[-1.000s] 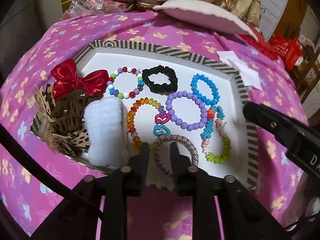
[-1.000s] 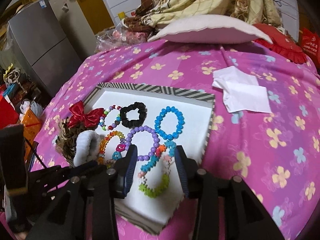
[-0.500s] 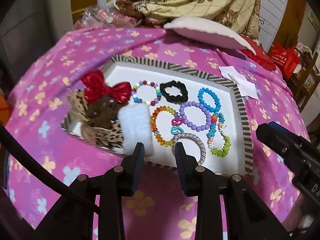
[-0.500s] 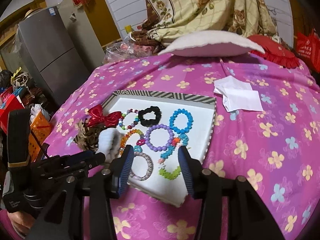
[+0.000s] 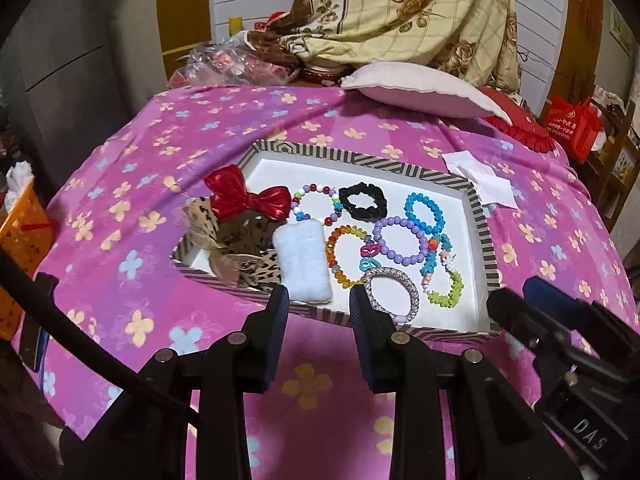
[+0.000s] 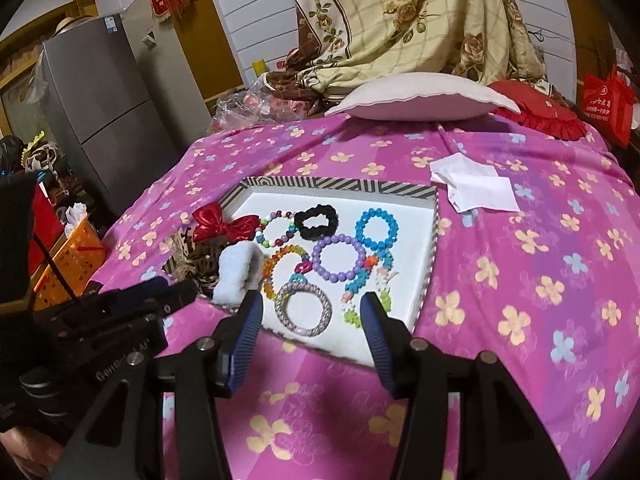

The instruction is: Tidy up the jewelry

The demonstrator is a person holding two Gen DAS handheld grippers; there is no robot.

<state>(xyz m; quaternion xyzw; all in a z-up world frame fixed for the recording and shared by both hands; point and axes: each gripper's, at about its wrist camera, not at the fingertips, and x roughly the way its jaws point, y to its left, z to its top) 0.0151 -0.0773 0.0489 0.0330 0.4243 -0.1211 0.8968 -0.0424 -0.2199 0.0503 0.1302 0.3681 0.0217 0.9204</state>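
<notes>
We're hovering both grippers off tray [image 5: 482, 236] near edge. Silver bracelet [image 5: 394, 294] lying flat by near edge, straight ahead of L gripper [image 5: 318, 300]. R gripper [image 6: 312, 310] framing it too. Both part-open, gripping nothing; L nearer.

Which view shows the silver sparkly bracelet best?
The right wrist view: the silver bracelet lies whole between the open jaws at the tray's near end. In the left wrist view the bracelet is partly hidden behind the left gripper's finger.
</notes>
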